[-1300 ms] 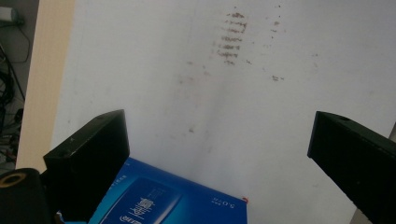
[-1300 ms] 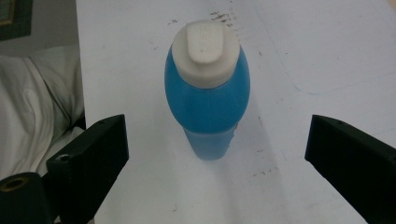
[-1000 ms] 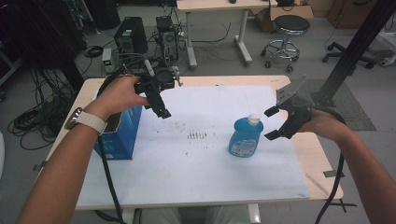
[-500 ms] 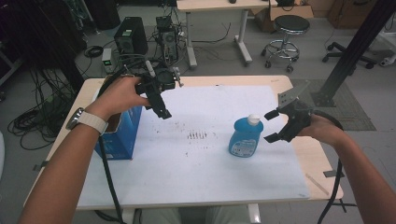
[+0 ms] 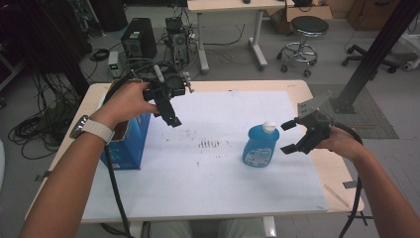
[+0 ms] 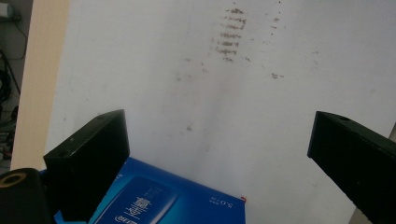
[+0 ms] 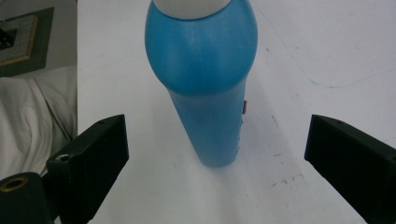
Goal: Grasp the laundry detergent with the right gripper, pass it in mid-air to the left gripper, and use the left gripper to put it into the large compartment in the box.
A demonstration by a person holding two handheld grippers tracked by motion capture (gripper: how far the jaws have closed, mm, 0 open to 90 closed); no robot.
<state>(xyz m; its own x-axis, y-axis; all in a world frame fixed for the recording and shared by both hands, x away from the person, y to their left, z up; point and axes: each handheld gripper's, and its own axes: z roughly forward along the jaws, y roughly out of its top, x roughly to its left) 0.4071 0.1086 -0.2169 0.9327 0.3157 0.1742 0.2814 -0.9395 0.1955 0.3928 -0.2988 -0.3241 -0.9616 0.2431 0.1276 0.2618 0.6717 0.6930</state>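
A blue bottle (image 5: 260, 145) with a white cap stands upright on the white mat, right of centre. My right gripper (image 5: 289, 136) is open just to the right of it, jaws spread and a short gap away from the bottle (image 7: 205, 84). A blue box (image 5: 128, 141) stands at the mat's left edge. My left gripper (image 5: 170, 115) hovers open above the box's right side, and a corner of the box (image 6: 168, 198) sits low between its jaws.
The white mat (image 5: 213, 183) covers most of the wooden table (image 5: 337, 183); dark smudges (image 5: 208, 144) mark its middle. Behind the table are computer towers (image 5: 138, 39), cables, a stool (image 5: 304, 29) and a black post (image 5: 371, 49) at right.
My right gripper has moved left, closer to the bottle. The left gripper has stayed in place over the box.
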